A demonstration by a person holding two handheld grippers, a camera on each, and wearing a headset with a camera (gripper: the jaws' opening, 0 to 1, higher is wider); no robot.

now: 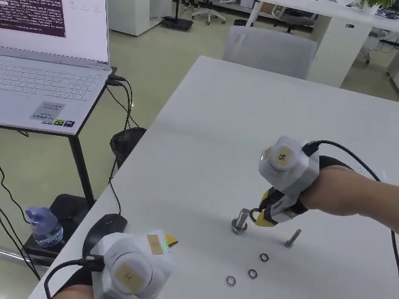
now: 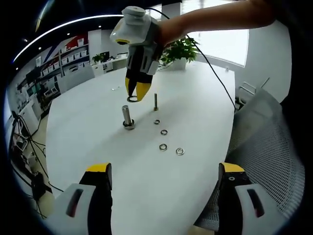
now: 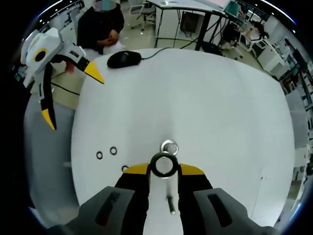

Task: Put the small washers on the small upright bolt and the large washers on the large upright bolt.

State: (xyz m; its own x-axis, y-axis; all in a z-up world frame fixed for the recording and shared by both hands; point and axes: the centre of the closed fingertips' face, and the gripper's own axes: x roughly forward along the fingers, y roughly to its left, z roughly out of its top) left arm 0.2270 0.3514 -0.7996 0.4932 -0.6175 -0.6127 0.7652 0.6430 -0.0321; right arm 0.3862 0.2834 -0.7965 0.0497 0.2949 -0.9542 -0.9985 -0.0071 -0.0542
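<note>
My right gripper (image 1: 265,217) is shut on a large washer (image 3: 164,164), which hangs just above and beside the large upright bolt (image 1: 240,221). The small upright bolt (image 1: 293,238) stands to that bolt's right on the white table (image 1: 206,149). Several small washers (image 1: 252,273) lie flat on the table in front of the bolts. My left gripper (image 2: 164,169) is open with nothing between its fingers, near the table's front left corner. In the left gripper view the right gripper (image 2: 136,94) hovers over the large bolt (image 2: 128,117), with the small bolt (image 2: 155,101) beside it.
A computer mouse (image 1: 103,227) lies at the table's left edge near my left gripper. An open laptop (image 1: 43,75) sits on a side stand to the left, with a water bottle (image 1: 43,225) below it. A grey chair (image 1: 271,50) stands at the far table edge.
</note>
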